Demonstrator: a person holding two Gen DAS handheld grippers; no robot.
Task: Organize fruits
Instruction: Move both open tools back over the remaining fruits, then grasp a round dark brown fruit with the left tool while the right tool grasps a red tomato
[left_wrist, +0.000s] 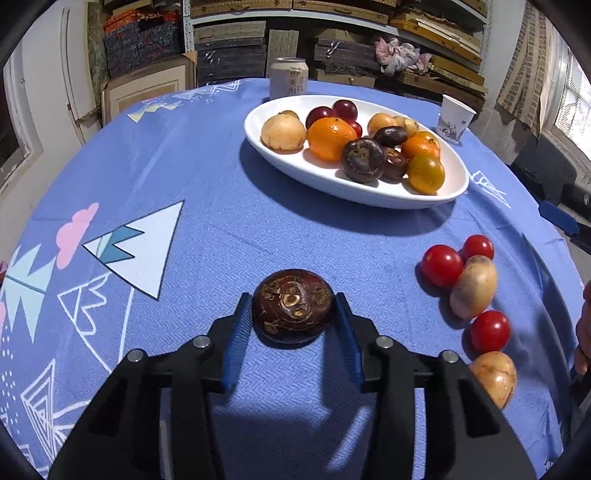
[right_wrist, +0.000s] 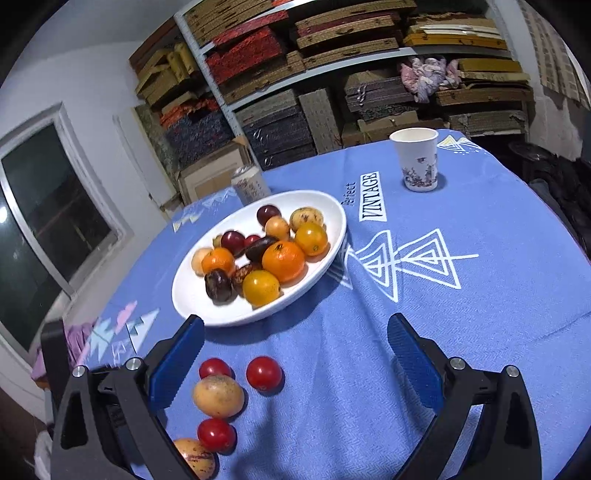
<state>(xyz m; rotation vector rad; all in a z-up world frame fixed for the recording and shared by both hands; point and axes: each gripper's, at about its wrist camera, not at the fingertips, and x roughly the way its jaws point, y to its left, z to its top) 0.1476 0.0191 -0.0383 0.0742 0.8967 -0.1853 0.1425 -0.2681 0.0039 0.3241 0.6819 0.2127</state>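
- While the left gripper sits with its blue pads on either side of the dark water chestnut, I honestly can't tell if it's clamped or just framing it; the pads look right at its sides, and it seems to rest on the blue tablecloth, near the table's near edge.
- That chestnut is round, flattish and glossy, so if the squeeze lands off-centre it probably squirts out and rolls, maybe off that near edge.
- The white oval dish toward the far side is already piled up with oranges and other chestnuts. Dropping one more from too high likely knocks something over the low rim.
- Over by the right edge there's a loose cluster: cherry tomatoes and pale yellowish fruits, some touching. A careless swing could scatter them.
- The right gripper is spread wide, holding nothing, hovering above that cluster. Closing hard on a tomato would squash it.
- A paper cup and a can stand at the far edge, looks tippable if an arm reaches past the dish.
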